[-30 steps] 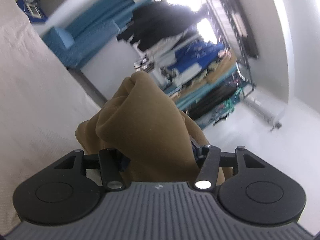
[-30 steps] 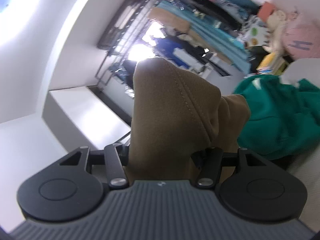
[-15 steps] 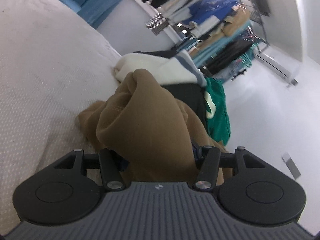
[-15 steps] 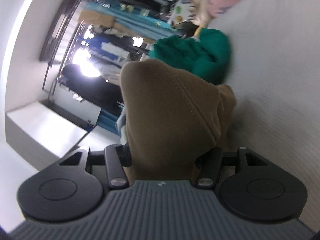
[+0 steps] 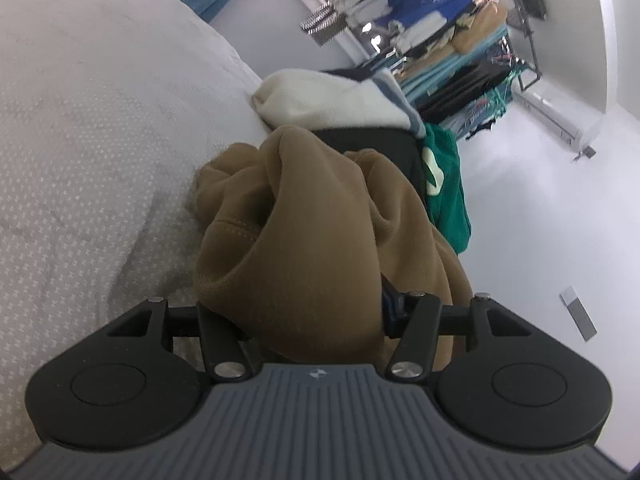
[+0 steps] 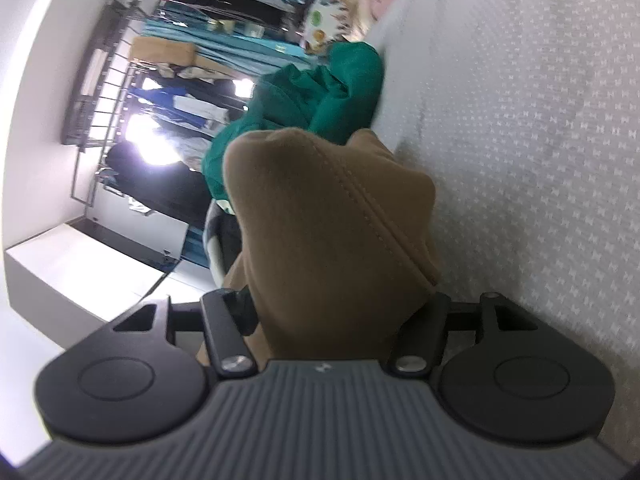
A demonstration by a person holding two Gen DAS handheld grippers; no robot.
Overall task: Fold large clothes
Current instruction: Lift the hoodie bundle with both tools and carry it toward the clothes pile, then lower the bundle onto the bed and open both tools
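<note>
Brown garment (image 5: 320, 240) bunched between both jaws

You have one brown garment (image 5: 320, 232) at 6 o'clock, one green garment (image 5: 446, 184) at 2, one cream garment (image 5: 320, 100) at 12, one bed (image 5: 100, 120).

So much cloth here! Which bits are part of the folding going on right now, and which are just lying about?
In the job:
brown garment, bunched in both grippers
left gripper
right gripper
bed cover, under the garment

Lying about:
green garment
cream garment
clothes rack
</note>
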